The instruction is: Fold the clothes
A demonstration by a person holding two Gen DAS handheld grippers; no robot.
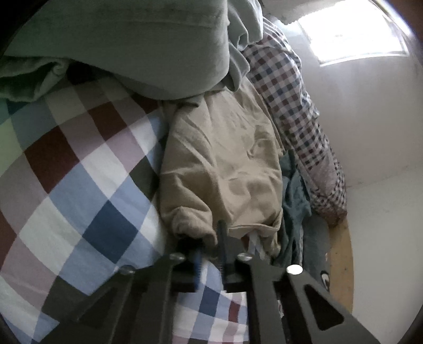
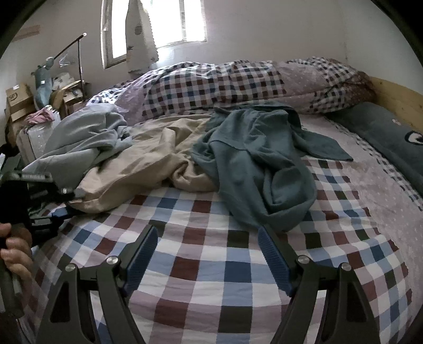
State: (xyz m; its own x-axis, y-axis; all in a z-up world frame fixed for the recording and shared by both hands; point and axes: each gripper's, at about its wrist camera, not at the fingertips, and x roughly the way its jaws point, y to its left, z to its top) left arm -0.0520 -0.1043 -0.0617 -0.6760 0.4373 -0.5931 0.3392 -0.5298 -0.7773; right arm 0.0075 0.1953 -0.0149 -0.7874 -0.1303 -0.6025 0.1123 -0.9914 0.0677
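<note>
A beige garment [image 1: 222, 169] lies crumpled on the checked bed sheet [image 1: 87, 201]. My left gripper [image 1: 211, 246] is shut on its hem at the near edge. In the right wrist view the beige garment [image 2: 148, 169] lies mid-left, and the left gripper [image 2: 66, 198] grips its corner at the far left. A teal garment [image 2: 253, 169] lies beside and partly over it. A pale grey-green garment [image 2: 82, 143] lies at the left, also seen in the left wrist view [image 1: 132, 39]. My right gripper [image 2: 208, 248] is open and empty above bare sheet [image 2: 211, 264], short of the teal garment.
A rolled checked duvet [image 2: 224, 87] lies along the far side of the bed. A dark green pillow [image 2: 391, 140] sits by the wooden headboard [image 2: 396, 98] at the right. Boxes and a lamp [image 2: 21, 103] stand at the left, under a window [image 2: 158, 23].
</note>
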